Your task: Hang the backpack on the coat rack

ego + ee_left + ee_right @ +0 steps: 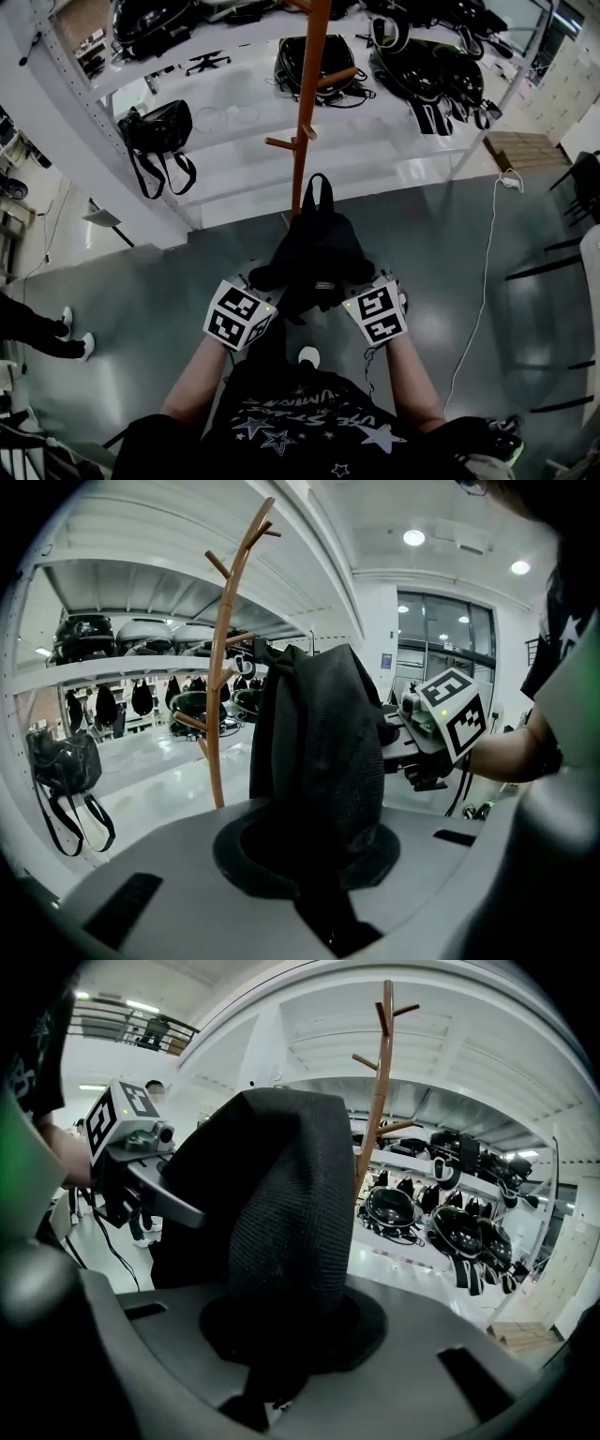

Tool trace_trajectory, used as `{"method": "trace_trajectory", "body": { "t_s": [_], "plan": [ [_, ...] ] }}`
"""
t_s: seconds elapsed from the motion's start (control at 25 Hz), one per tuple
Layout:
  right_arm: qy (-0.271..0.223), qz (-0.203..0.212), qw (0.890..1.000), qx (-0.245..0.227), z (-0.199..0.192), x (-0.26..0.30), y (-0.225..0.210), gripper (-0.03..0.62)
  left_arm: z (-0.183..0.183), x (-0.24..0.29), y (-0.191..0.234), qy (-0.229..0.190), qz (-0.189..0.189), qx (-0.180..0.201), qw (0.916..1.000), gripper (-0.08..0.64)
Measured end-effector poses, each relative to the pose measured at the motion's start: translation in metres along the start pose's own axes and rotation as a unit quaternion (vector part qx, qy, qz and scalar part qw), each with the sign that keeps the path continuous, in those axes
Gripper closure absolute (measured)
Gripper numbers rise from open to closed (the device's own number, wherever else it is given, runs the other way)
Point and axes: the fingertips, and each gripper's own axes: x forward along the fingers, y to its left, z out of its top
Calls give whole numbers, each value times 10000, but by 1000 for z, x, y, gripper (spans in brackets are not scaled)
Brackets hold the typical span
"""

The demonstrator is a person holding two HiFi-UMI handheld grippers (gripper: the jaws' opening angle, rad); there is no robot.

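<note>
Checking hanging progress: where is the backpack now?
Head view, centre: the backpack hangs between the left gripper and right gripper, just before the orange coat rack, on no peg.

Bright ceiling lts (413,537), floor (441,328) glare, fisheye warp, dark corners

One backpack (314,248), one coat rack (310,103), two grippers: left gripper (265,283), right gripper (359,283); several black bags (155,127) across the top, number unclear.
</note>
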Motion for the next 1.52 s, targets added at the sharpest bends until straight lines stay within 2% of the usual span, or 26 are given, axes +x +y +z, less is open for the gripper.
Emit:
{"method": "trace_trajectory", "body": {
  "t_s": [0.68,1.04,1.52],
  "plan": [
    [-26,-255,9995,-198,46,78,-62,526,50,51,87,-339,-88,236,9991,497],
    [72,-290,9994,-148,41,101,-78,526,46,74,107,-202,-190,276,9992,497],
    [202,-233,9994,178,29,120,-83,526,40,91,120,65,-280,248,9993,497]
  ]
}}
